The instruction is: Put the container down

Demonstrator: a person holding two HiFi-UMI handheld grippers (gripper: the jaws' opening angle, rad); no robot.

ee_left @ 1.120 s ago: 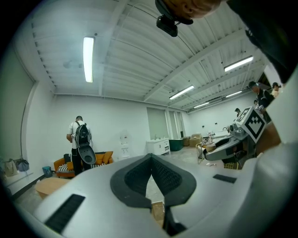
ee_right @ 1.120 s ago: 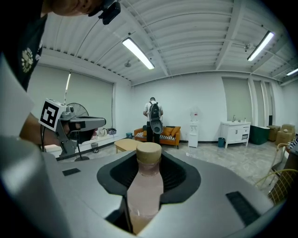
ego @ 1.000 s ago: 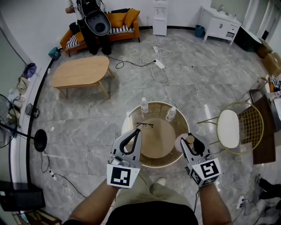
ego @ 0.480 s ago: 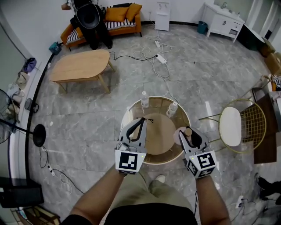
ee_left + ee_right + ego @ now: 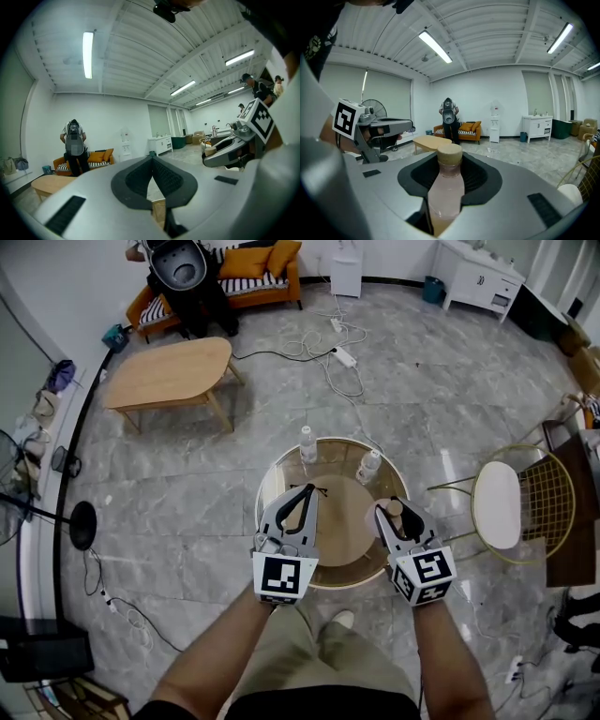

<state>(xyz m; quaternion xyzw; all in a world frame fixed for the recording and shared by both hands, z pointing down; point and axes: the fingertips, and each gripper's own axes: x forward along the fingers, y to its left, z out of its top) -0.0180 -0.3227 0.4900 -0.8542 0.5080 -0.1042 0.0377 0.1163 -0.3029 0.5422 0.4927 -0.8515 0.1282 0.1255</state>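
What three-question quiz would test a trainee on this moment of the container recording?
1. True or false: the left tongs are shut on a bottle.
2. The right tongs hold: A) a pink bottle with a tan cap; B) glasses; C) a cup.
3. How many clear bottles stand on the round table?
Key: 1 false, they are shut and empty; 2 A; 3 two.

Grey marble floor (image 5: 441, 399), white walls (image 5: 487, 89), ribbed ceiling with tube lights (image 5: 435, 47). Orange sofa (image 5: 255, 282), water dispenser (image 5: 346, 268) and white cabinet (image 5: 480, 279) along the far wall. Oval wooden coffee table (image 5: 169, 371), round glass table (image 5: 333, 448), gold wire chair (image 5: 497, 505) (white seat). Cables (image 5: 339, 354) lie loose on the floor.
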